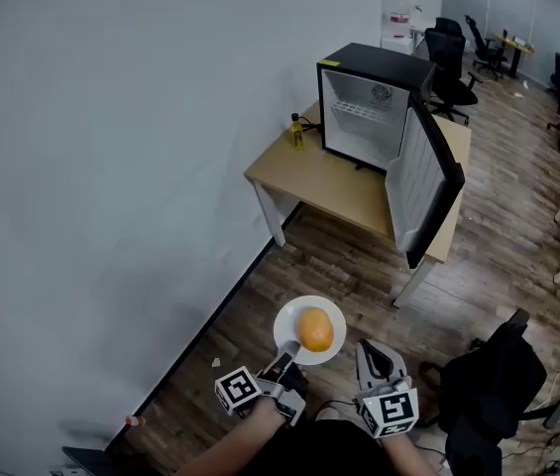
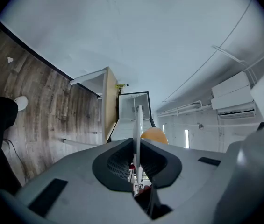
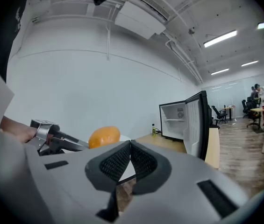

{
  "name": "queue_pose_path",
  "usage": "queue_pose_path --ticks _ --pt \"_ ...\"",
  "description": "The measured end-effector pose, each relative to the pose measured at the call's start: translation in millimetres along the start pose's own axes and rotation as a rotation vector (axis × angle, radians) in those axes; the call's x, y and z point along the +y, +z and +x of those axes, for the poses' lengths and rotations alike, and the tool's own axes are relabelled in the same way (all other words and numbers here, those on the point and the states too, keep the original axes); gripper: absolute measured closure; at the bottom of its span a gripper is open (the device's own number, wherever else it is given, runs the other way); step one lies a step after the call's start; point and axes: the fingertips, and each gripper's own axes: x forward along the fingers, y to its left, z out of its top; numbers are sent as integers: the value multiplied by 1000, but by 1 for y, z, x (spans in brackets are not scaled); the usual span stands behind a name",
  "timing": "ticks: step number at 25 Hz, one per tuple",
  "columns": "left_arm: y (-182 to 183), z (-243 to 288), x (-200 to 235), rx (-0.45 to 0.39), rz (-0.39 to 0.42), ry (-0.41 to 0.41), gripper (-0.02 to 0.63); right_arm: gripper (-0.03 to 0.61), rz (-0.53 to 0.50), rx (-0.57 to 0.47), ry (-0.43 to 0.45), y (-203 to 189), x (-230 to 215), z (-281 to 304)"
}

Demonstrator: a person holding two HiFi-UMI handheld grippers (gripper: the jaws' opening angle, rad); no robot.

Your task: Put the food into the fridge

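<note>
Presently one orange (image 1: 316,329) sits on one white plate (image 1: 288,323), slightly right of the plate's middle. The plate is carried in the air, low in front of the person, over the wood floor. The orange is roundish and shows no marked long axis.

Left gripper (image 1: 285,363): clenched on the plate's near rim. In its own view the rim runs edge-on between the pads, with the orange just beyond them. The fruit itself is not gripped; it only rests on the plate.

Right gripper (image 1: 373,353): jaws closed together with nothing between them. It is just beside the left one and apart from the plate.

Governing relation: one fridge (image 1: 371,99) stands on one table (image 1: 331,182), well apart from the load, straight ahead and a little to the right. Its cavity faces the person. Its door (image 1: 424,184) hangs wide open on the right side, so the opening looks unobstructed. The left gripper bears the load. The right is free and lies on the door's side. Neither is clearly nearer the fridge.

Also on the table is one small yellow bottle (image 1: 297,132), just left of the fridge.

Judgement: the carry is under way and the orange is not yet stored. An unsecured round fruit may roll if the plate tilts.
</note>
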Motion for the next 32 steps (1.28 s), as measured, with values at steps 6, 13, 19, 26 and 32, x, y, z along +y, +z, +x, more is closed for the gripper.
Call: queue_pose_path --ticks 6,13,19,26,32 --pt "27 35 -7 16 -20 -21 586 518 55 -5 -18 1 -15 35" --pt "76 91 -4 47 7 -34 584 518 84 37 -45 2 -44 94" --pt "114 144 -1 96 -2 -43 584 518 99 69 -85 25 -80 154" --pt "157 198 -2 175 -53 -38 585 518 74 66 -159 55 -111 226" --pt "198 237 7 246 -20 -10 584 518 66 49 -222 70 -126 280"
